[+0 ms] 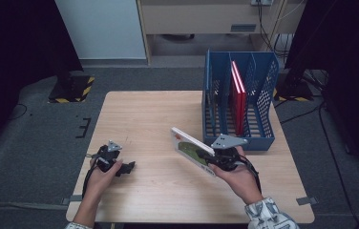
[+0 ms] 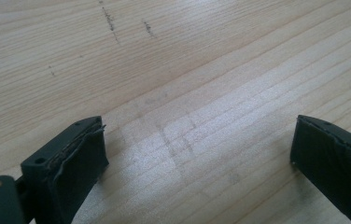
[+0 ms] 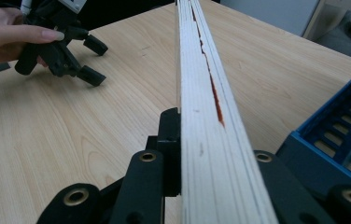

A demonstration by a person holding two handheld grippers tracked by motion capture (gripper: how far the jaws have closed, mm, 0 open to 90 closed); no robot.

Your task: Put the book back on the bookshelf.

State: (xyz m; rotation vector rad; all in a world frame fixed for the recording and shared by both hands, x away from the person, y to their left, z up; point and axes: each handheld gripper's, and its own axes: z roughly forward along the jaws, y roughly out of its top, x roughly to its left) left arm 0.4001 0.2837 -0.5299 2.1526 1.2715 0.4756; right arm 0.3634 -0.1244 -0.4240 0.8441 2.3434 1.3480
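Right gripper (image 1: 214, 157) is clamping the book (image 1: 193, 147) by one edge just off the blue file rack's (image 1: 238, 138) 7 o'clock corner, so it's risking pivoting out, while the left gripper (image 1: 126, 167) is sitting wide open, holding nothing, at 9 o'clock on the table (image 1: 144, 114).
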